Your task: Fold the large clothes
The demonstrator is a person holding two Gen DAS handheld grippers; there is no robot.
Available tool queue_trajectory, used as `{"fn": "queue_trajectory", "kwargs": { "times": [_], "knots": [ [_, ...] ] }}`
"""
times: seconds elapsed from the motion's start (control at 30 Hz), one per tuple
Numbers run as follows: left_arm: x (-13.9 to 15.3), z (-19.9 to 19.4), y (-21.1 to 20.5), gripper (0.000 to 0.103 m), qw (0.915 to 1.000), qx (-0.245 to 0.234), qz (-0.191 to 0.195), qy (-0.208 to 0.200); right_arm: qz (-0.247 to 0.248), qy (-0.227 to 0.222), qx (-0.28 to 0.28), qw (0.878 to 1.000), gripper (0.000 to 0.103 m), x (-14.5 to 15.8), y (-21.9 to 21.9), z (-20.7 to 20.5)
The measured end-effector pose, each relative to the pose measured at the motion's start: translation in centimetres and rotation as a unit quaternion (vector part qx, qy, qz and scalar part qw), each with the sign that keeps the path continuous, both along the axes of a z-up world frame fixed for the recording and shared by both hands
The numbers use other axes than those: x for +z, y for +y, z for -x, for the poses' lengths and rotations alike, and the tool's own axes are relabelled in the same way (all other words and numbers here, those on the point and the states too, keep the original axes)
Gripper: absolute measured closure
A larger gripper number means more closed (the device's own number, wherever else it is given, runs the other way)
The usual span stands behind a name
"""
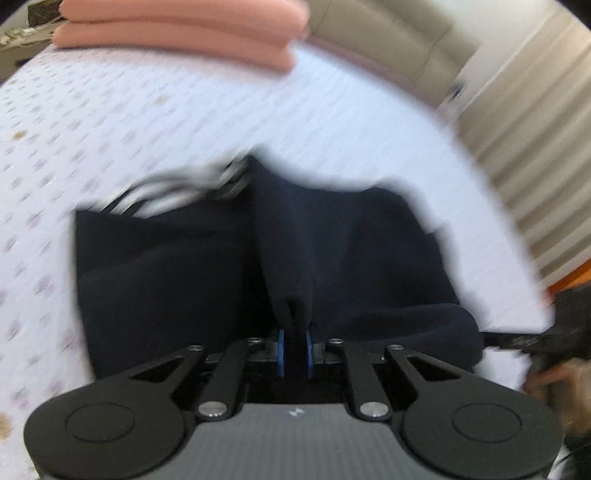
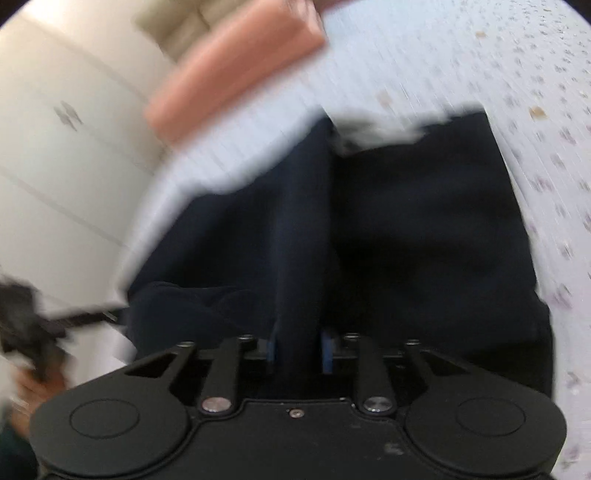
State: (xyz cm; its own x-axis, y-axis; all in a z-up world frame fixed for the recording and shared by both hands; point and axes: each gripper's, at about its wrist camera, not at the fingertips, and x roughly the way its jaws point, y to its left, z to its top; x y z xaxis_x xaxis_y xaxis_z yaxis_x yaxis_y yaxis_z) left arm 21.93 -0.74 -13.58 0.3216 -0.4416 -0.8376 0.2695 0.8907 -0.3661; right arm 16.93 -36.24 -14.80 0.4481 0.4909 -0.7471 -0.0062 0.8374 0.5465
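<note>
Left wrist | pink folded stack (image 1: pixel 177 29) beyond dark garment (image 1: pixel 184 266) | bedsheet (image 1: pixel 110 129)

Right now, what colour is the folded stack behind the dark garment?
Salmon pink folded stack, clearest in the left wrist view.

Beyond the dark garment (image 1: pixel 184 277) you have open patterned sheet (image 1: pixel 110 129) on the bed to pass over. At the far end a stack of pink folded cloth (image 1: pixel 177 29) blocks the way. A cabinet (image 2: pixel 55 147) stands beside the bed edge.
</note>
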Motion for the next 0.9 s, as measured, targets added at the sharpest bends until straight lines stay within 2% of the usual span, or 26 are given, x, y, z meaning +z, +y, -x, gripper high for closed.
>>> {"fn": "queue_trajectory", "kwargs": {
  "times": [0.03, 0.1, 0.17, 0.2, 0.23, 0.27, 0.33, 0.4, 0.43, 0.5, 0.57, 0.63, 0.67, 0.7, 0.77, 0.83, 0.9],
  "knots": [
    [-1.2, 0.1, 0.0, 0.085, 0.9998, -0.003, -0.012, 0.012, 0.028, 0.001, 0.013, 1.0, 0.057, -1.0, 0.4, 0.0],
    [-1.5, 0.4, 0.1, 0.079, 0.9998, 0.002, -0.017, 0.011, 0.035, -0.014, 0.009, 0.999, 0.045, -0.8, 0.4, 0.1],
    [-0.3, 0.8, -0.4, 0.073, 0.9996, -0.011, -0.024, -0.007, 0.065, -0.031, 0.003, 0.997, 0.041, 1.0, 0.5, 0.6],
    [0.7, 1.2, -0.9, 0.069, 0.999, -0.026, -0.028, -0.021, 0.084, -0.058, 0.013, 0.995, 0.038, 2.4, 0.8, 1.4],
    [1.4, 1.6, -1.8, 0.057, 0.9981, -0.042, -0.03, -0.034, 0.102, -0.091, 0.026, 0.99, 0.024, 4.0, 1.4, 1.9],
    [2.1, 1.9, -2.5, 0.043, 0.9967, -0.056, -0.032, -0.051, 0.113, -0.119, 0.033, 0.986, 0.017, 5.1, 2.0, 2.3],
    [2.4, 2.6, -3.9, 0.027, 0.9939, -0.065, -0.048, -0.074, 0.153, -0.181, 0.053, 0.97, 0.017, 6.8, 4.1, 3.2],
    [1.1, 2.6, -4.5, 0.027, 0.9945, -0.054, -0.061, -0.065, 0.202, -0.208, 0.078, 0.954, 0.016, 6.7, 7.1, 2.7],
    [0.2, 2.6, -4.4, 0.027, 0.9954, -0.048, -0.064, -0.053, 0.209, -0.208, 0.1, 0.95, 0.016, 6.3, 8.2, 2.4],
    [-1.7, 2.8, -3.4, 0.028, 0.9957, -0.027, -0.082, -0.032, 0.219, -0.172, 0.154, 0.948, 0.015, 3.8, 9.8, 1.5],
    [-2.5, 3.4, -1.8, 0.027, 0.9981, -0.021, -0.051, -0.029, 0.252, -0.128, 0.166, 0.945, 0.016, 0.4, 9.5, 1.2],
    [-1.6, 4.1, -0.8, 0.028, 0.999, -0.013, -0.036, -0.024, 0.228, -0.127, 0.139, 0.955, 0.015, -0.7, 7.2, 1.7],
    [-1.0, 4.5, -0.5, 0.03, 0.9987, -0.016, -0.038, -0.029, 0.246, -0.095, 0.103, 0.959, 0.015, -0.8, 6.2, 1.6],
    [-0.5, 4.9, -0.3, 0.03, 0.9983, -0.022, -0.042, -0.035, 0.234, -0.079, 0.088, 0.965, 0.015, -0.3, 5.3, 1.8],
    [0.5, 6.0, 0.8, 0.026, 0.9982, -0.023, -0.039, -0.04, 0.159, -0.078, 0.052, 0.983, 0.015, 1.1, 2.5, 3.2],
    [1.6, 7.6, 2.6, 0.025, 0.9983, -0.023, -0.028, -0.047, 0.104, -0.082, 0.024, 0.991, 0.015, 1.9, 0.2, 4.7],
    [2.7, 9.3, 4.4, 0.025, 0.9975, -0.019, -0.046, -0.051, 0.096, -0.085, -0.002, 0.992, 0.015, 2.1, -1.9, 7.1]
  ]
}}
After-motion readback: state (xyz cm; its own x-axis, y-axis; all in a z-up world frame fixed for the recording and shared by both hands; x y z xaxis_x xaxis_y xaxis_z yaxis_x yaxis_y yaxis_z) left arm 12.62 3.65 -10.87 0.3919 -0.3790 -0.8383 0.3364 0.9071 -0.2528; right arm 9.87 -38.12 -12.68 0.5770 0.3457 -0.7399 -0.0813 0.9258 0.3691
